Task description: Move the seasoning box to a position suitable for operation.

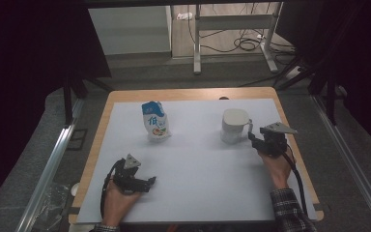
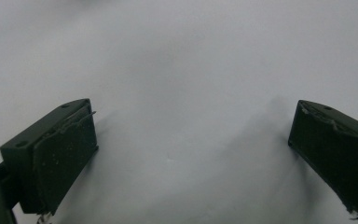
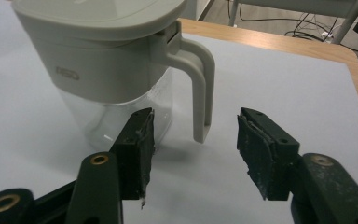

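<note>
Count from my end: two grippers, two things on the white mat (image 1: 198, 164), one mat on one wooden table (image 1: 107, 110).

Right gripper (image 1: 252, 134): near the mat's right edge, about halfway up it, pointed at the jug (image 1: 234, 125). In the right gripper view the jaws stand partly apart with nothing pinched. The jug's handle (image 3: 200, 88) hangs just ahead of the gap between them (the left jaw overlaps the clear lower body in that view; I can't tell if it touches). No contact with the handle that I can see.

Jug: one, white lid, white upper housing, clear lower part, one handle. Upright on the mat's right half toward the far edge, handle turned to the right gripper.

Left gripper (image 1: 150, 181): resting in the hand near the mat's near-left corner, well apart from both things. In the left gripper view its jaws are wide, with bare mat between them and nothing held.

Pouch (image 1: 154, 122): one, blue and white with printed characters and a fruit picture, standing upright left of centre toward the far edge. It stands well apart from the jug, with neither gripper near it.

Hands: two, one per gripper; a plaid sleeve (image 1: 290, 208) on the right arm at the near edge.
</note>
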The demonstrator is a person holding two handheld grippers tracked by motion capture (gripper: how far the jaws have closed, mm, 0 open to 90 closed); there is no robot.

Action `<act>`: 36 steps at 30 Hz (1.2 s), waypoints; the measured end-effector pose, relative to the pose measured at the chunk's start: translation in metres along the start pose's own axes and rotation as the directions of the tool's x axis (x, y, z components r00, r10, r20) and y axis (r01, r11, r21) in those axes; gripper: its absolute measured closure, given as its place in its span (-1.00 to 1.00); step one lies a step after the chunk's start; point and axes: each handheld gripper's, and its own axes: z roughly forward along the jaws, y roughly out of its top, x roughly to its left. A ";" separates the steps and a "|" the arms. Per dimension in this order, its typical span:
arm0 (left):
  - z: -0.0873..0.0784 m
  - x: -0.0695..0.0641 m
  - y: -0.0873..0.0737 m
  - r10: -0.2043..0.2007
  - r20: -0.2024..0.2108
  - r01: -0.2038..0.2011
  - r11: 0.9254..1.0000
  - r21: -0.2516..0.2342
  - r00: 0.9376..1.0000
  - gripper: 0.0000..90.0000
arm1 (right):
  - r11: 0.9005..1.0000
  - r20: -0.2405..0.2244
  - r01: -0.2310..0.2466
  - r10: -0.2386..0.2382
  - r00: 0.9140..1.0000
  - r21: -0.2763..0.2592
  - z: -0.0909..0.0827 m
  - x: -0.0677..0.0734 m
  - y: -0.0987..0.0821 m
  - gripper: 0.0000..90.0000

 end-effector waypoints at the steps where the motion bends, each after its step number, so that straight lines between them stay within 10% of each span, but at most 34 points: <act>1: 0.000 0.000 0.000 0.000 0.001 0.000 1.000 -0.002 1.000 -0.98 | 1.000 0.002 -0.002 0.002 1.000 -0.002 0.001 0.000 0.000 0.06; 36: 0.000 0.000 0.000 -0.001 0.001 0.001 1.000 -0.001 1.000 -0.98 | 0.999 0.135 -0.014 0.008 0.991 0.042 0.047 0.009 0.010 0.62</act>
